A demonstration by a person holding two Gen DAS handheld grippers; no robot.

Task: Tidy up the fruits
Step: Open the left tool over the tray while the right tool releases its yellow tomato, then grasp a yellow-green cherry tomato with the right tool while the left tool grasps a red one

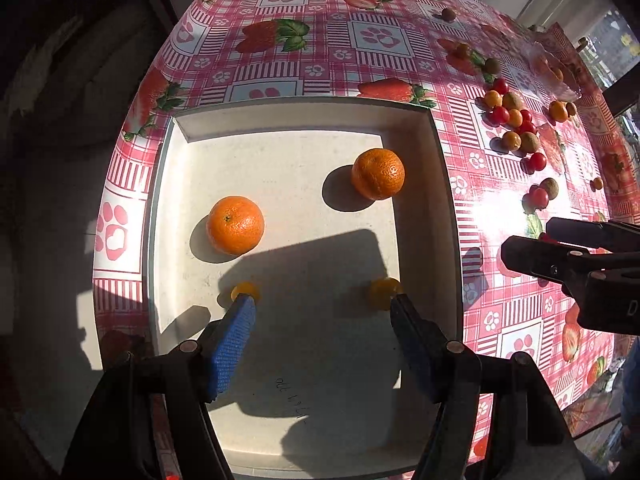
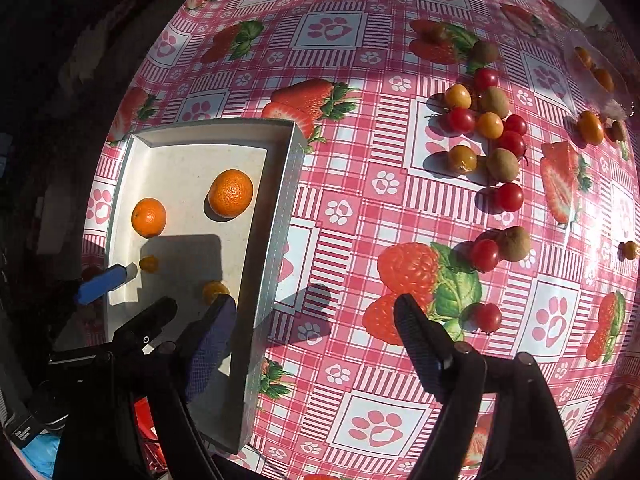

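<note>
Both your left gripper (image 1: 322, 300) and right gripper (image 2: 316, 304) hang open, empty. Right of the tray (image 2: 280, 200), the cherry tomatoes (image 2: 486, 255) are thin-skinned and slippery: pinch gently across the middle.

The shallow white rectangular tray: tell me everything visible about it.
The shallow white rectangular tray has low upright walls and a matte, faintly speckled floor, card-like in look, with faint handwriting near its near end. It lies flat on the pink checked strawberry-print tablecloth. Inside rest two large oranges and two small yellow-orange fruits, apart from one another. The open left gripper casts its shadow on the floor.
</note>
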